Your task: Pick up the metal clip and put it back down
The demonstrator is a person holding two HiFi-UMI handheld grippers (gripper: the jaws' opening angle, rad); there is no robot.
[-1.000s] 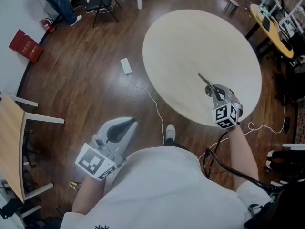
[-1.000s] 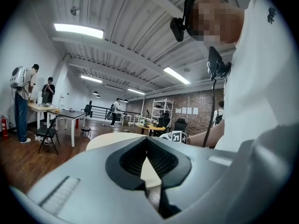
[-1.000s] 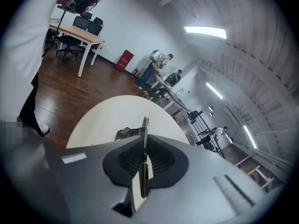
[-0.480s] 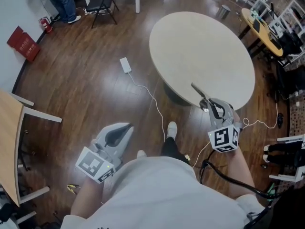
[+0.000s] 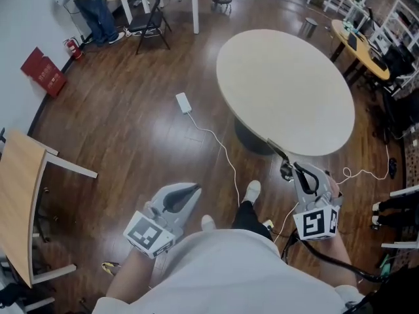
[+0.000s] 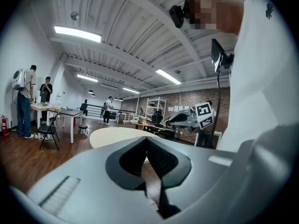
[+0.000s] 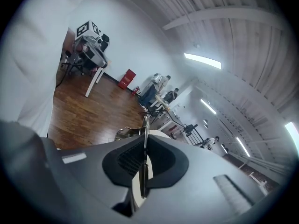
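The metal clip (image 5: 276, 150) is a long thin strip. It sticks out of my right gripper (image 5: 290, 170), which is shut on it and held over the dark wood floor, just off the near edge of the round beige table (image 5: 288, 90). In the right gripper view the clip (image 7: 145, 125) runs edge-on between the closed jaws of the right gripper (image 7: 145, 138). My left gripper (image 5: 190, 191) hangs low at the left, over the floor, shut with nothing in it. In the left gripper view its jaws meet at the left gripper's tip (image 6: 146, 139), and the right gripper (image 6: 184, 119) shows beyond.
A white power adapter (image 5: 184, 103) and its cable lie on the floor left of the table. A wooden desk (image 5: 19, 201) stands at the left edge, a folding chair (image 5: 147, 18) and a red box (image 5: 44, 70) further back. A yellow table (image 5: 363, 41) is at the far right.
The person has stepped back from the round table. The right gripper, still shut on the clip, has gone from over the tabletop to past its near edge. The left gripper stays low.
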